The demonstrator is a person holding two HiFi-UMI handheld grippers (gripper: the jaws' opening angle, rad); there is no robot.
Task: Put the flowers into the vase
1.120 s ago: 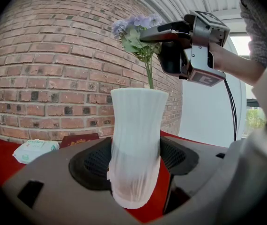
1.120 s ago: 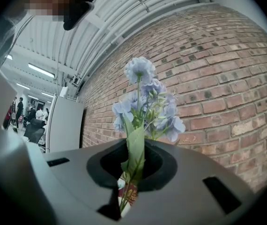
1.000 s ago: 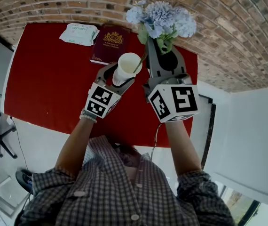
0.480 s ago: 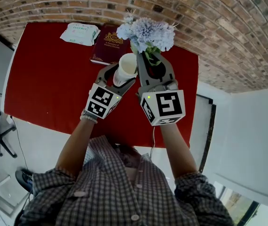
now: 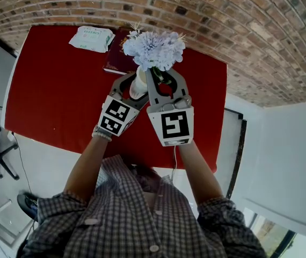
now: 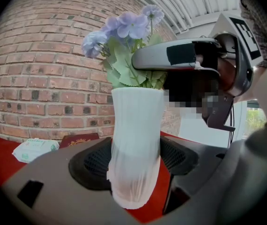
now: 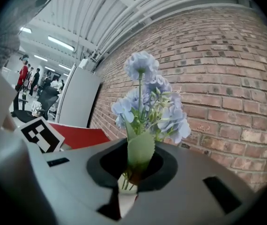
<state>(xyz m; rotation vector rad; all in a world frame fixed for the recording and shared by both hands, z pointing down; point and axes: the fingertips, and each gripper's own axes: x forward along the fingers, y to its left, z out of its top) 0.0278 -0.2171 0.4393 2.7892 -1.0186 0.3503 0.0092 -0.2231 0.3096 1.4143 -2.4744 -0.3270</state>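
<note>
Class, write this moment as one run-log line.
left gripper: shut on vase | right gripper: shut on flowers | flowers: stems at vase mouth, not released

You have two grippers in view: one left gripper (image 5: pixel 137 87) and one right gripper (image 5: pixel 164 84). Each carries one cube, the left marker cube (image 5: pixel 115 115) and the right marker cube (image 5: pixel 170 125), two in all. You have one white vase (image 6: pixel 136 144) and one bunch of flowers (image 5: pixel 153 50); its blue heads are several, but too crowded for an exact count. The one red table (image 5: pixel 56 90) bears one dark red book (image 5: pixel 118 63) and one white packet (image 5: pixel 91 38), two loose items. One brick wall (image 7: pixel 227 69) is recorded. In the right gripper view, several people (image 7: pixel 23 76) stand far off, too small to tally.
</note>
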